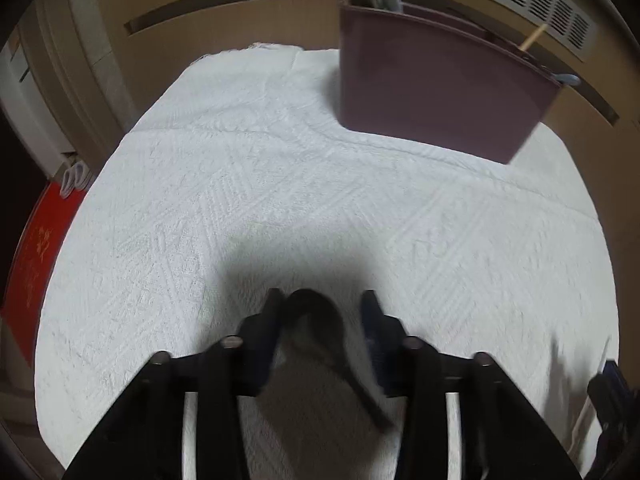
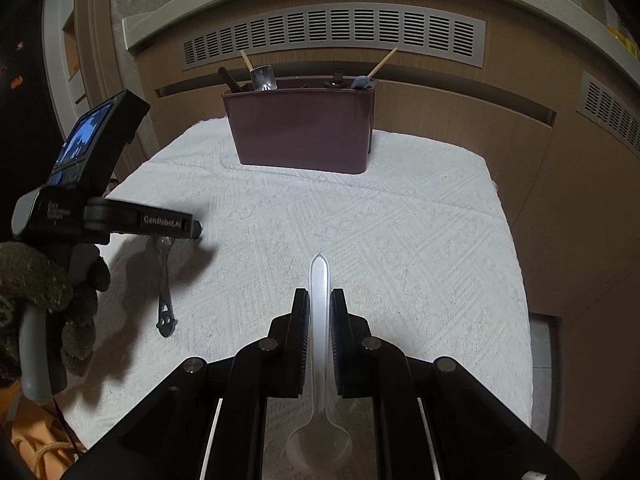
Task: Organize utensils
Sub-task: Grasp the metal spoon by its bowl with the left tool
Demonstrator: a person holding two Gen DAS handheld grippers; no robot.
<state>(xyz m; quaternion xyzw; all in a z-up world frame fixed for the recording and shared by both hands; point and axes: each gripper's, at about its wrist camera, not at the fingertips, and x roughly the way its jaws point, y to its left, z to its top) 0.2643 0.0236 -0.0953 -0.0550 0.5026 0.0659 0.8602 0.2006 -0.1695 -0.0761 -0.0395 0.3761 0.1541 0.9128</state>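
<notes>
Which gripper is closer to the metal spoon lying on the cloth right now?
Left. The left gripper is right over the metal spoon, fingers either side of its bowl. The right gripper is off to the side, holding a clear plastic spoon.

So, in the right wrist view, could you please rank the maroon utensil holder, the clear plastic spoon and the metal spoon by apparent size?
1. maroon utensil holder
2. clear plastic spoon, though it sits nearest the camera, which inflates it
3. metal spoon

Clear plastic spoon [image 2: 319, 320] handle-fwd; metal spoon [image 2: 165, 280] flat on white cloth; maroon caddy [image 2: 304, 136] upright w/ utensils.
</notes>
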